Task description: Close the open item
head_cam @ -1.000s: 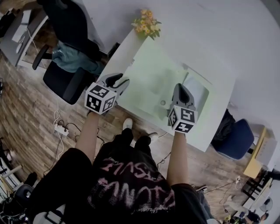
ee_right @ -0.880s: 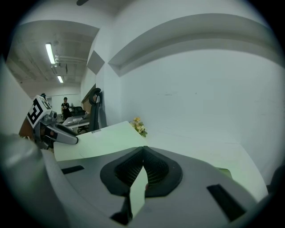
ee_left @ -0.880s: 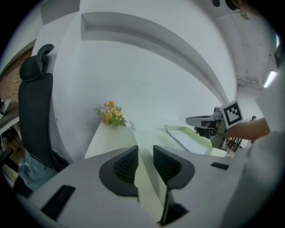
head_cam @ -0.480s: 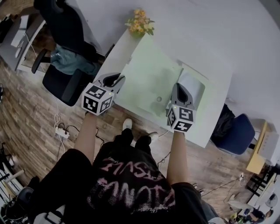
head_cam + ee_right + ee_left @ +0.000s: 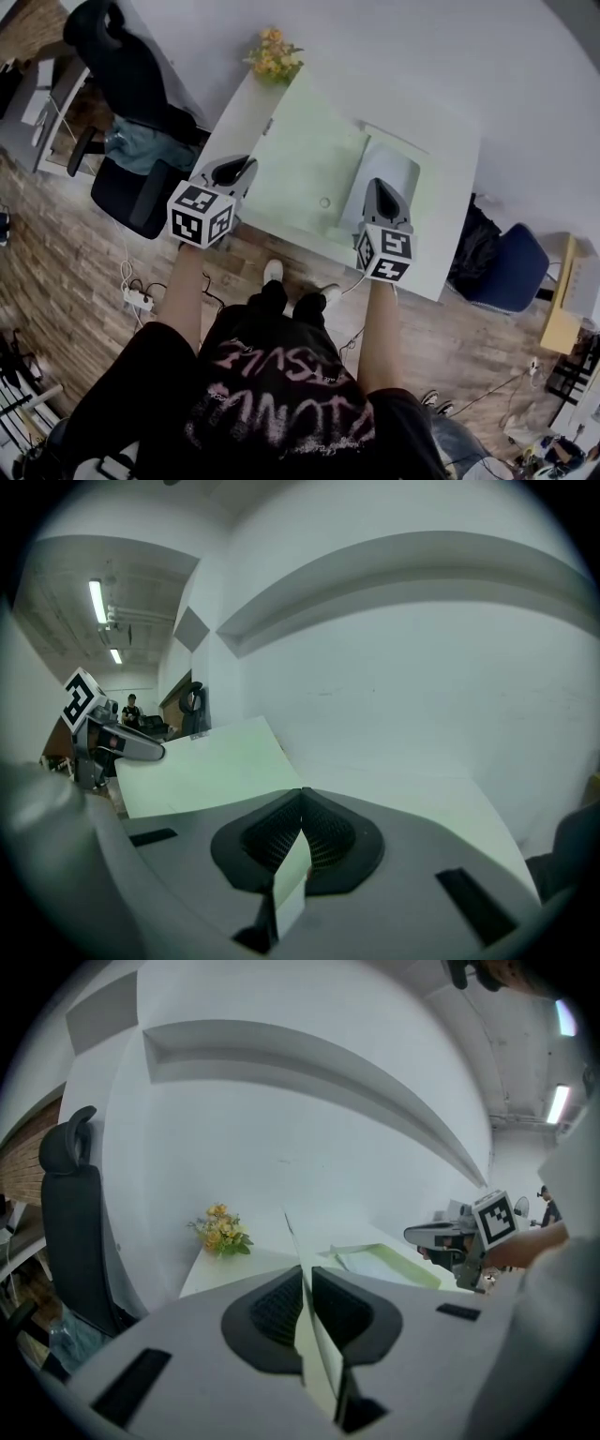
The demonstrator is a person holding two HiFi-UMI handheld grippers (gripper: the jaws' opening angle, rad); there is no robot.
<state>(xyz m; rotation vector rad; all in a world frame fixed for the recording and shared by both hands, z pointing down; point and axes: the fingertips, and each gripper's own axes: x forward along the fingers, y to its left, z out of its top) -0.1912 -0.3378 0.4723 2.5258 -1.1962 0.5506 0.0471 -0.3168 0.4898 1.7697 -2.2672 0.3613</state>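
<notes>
Black pink-lettered T-shirt (image 5: pixel 281 398), black trousers (image 5: pixel 261 302), white shoes (image 5: pixel 273 269); grey left gripper (image 5: pixel 246 167) and right gripper (image 5: pixel 378 186), marker cubes (image 5: pixel 200 214).

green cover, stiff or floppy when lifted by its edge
Probably stiff: the green cover shows as a flat, unsagging panel in the right gripper view. Likely light: it looks card-thin edge-on between the left gripper's closing jaws. The right gripper pinches its edge too, so twisting seems unlikely.
</notes>
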